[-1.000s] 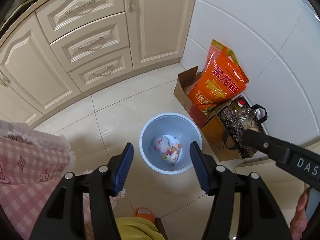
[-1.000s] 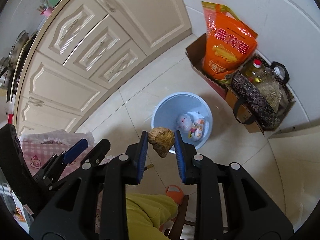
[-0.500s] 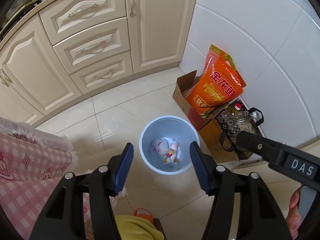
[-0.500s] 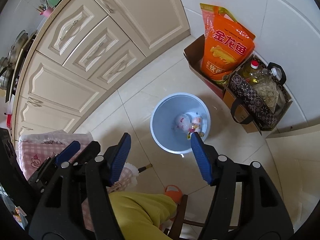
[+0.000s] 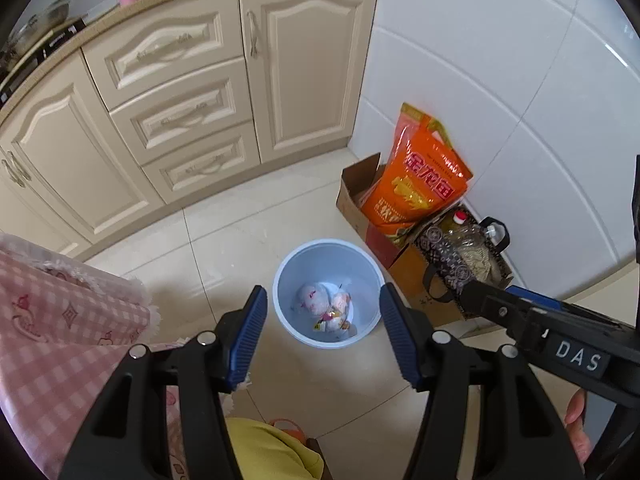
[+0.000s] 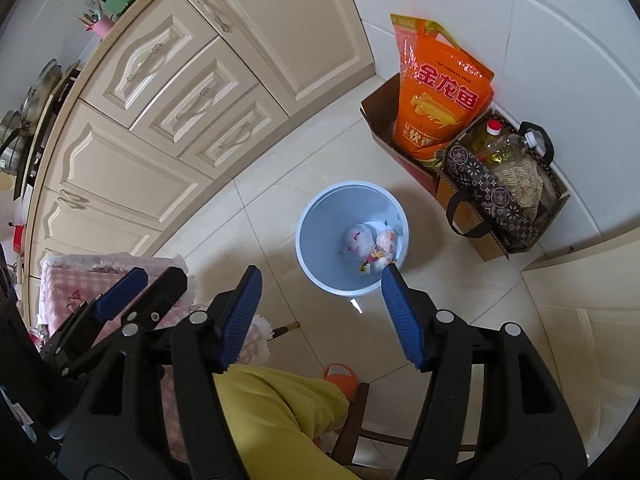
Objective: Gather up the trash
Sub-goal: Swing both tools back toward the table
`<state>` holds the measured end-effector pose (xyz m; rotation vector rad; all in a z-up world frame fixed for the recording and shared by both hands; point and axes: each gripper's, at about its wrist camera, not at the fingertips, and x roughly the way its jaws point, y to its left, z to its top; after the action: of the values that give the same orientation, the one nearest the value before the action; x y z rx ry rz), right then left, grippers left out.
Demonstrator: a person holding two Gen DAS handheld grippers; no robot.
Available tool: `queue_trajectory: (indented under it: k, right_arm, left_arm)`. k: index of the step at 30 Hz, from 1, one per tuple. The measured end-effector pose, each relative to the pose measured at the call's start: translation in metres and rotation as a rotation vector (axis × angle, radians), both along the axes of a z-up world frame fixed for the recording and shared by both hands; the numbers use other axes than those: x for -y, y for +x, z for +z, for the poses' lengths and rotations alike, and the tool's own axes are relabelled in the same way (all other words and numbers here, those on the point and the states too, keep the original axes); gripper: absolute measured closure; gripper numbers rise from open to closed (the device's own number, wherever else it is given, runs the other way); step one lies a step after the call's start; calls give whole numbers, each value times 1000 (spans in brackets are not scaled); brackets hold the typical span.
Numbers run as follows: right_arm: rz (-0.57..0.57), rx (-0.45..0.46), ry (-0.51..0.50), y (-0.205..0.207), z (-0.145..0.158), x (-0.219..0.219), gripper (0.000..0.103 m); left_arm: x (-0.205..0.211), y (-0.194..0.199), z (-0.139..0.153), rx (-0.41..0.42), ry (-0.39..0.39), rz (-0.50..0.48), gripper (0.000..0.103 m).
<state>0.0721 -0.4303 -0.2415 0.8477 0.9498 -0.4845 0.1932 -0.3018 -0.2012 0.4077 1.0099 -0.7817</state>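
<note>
Both the left gripper (image 5: 322, 334) and right gripper (image 6: 320, 316) hang open and empty above the pale blue bin (image 5: 288, 280), whose crumpled white wrappers (image 5: 324, 308) lie too bunched to identify.

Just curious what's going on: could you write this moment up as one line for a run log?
left gripper: open, empty | right gripper: open, empty | blue trash bin: on floor, wrappers inside | phase: above bin
</note>
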Motion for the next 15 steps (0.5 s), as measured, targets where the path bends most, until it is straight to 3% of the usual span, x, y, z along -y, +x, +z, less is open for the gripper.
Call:
queue_trajectory:
  k: [15]
  right_arm:
    - [60,164,-96,-38,77,-60,41]
  left_arm:
    - [-73,-44,82,127,-121,65,43]
